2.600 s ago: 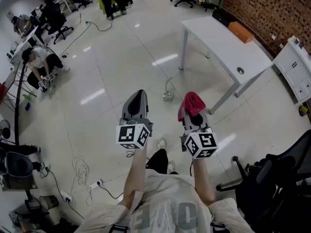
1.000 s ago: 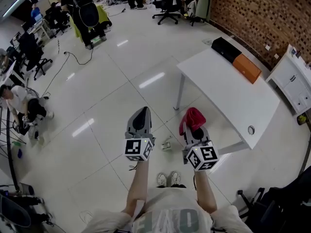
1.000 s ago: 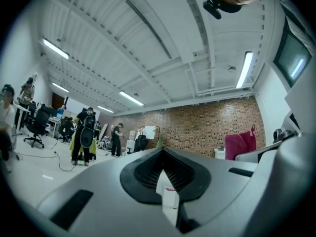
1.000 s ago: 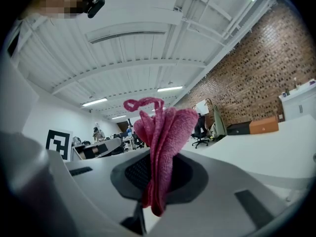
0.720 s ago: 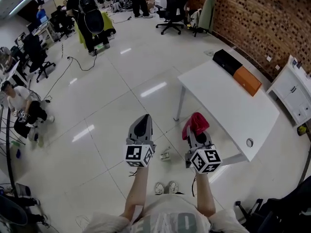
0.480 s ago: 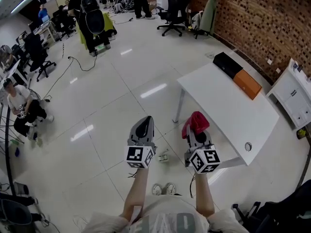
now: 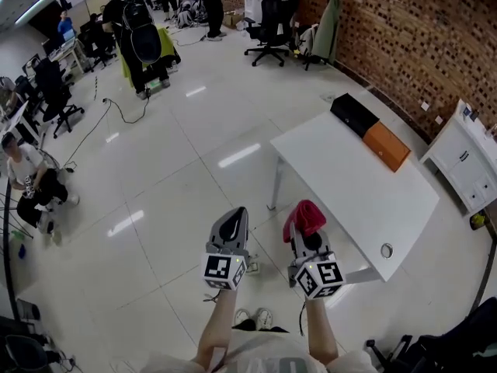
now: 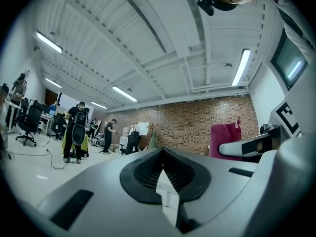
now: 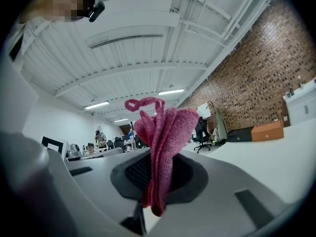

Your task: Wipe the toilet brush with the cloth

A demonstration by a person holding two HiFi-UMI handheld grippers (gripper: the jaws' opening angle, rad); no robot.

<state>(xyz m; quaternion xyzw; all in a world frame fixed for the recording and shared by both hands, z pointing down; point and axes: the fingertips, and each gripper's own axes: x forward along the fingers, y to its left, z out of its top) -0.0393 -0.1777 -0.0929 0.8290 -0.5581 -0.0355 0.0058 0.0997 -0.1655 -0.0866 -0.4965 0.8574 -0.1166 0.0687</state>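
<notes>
Evidently wiping has not begun: the right gripper (image 7: 309, 238) is clamped on the pink cloth (image 7: 304, 217) beside the white table's (image 7: 365, 185) long edge, the left gripper (image 7: 231, 225) is closed and empty, and no toilet brush is visible.

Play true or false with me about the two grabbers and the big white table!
1. The right gripper is shut on a cloth. True.
2. The left gripper holds a cloth too. False: its jaws are shut with nothing between them.
3. An orange box sits on the white table. True.
4. The cloth is blue. False: it is pinkish red.
</notes>
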